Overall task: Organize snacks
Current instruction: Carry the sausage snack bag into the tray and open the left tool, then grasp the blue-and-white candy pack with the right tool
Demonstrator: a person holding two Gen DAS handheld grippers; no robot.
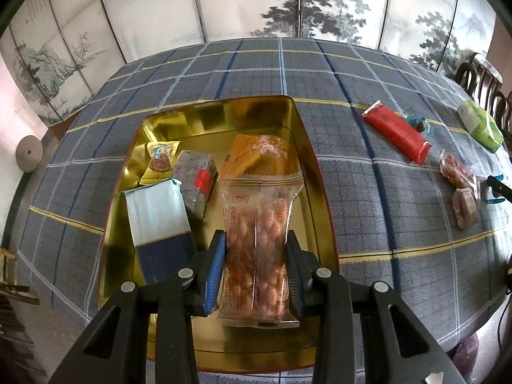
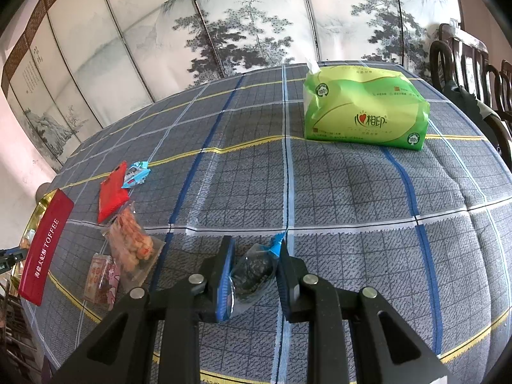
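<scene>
**Gold tin partly filled: two snacks gripped, four left on the cloth**

Gold-lined tin (image 1: 320, 172), at the left of the scene, already holds a blue-and-white packet (image 1: 156, 214), a small yellow-wrapped sweet (image 1: 160, 161), a dark brick-shaped bar with a red label (image 1: 198, 182) and an orange bag (image 1: 259, 153). Just right of these, the left gripper (image 1: 256, 249) is clamped on a clear peanut packet (image 1: 256, 256), which hangs above the tin floor with its far end overlapping the orange bag. The placing would likely go best if the packet is lowered flat into the free strip along the tin's right wall before the jaws part; released while tilted, it may slide onto the orange bag.

Further right, on the checked tablecloth (image 1: 384, 224), lie a red bar (image 1: 396, 134), a small blue-wrapped candy (image 1: 419, 124), a clear bag of orange pieces (image 1: 454, 166) and a small pink packet (image 1: 464, 208), all well outside the tin. The right gripper (image 2: 256, 265) is closed on a dark snack in a clear wrapper with a blue end (image 2: 252, 272), close above the cloth; whether the wrapper touches the cloth cannot be told. Thin film may slip, so the grip should bear on the solid contents. At the far right stands a green tissue pack (image 2: 364, 105), no part of the sorting.
</scene>
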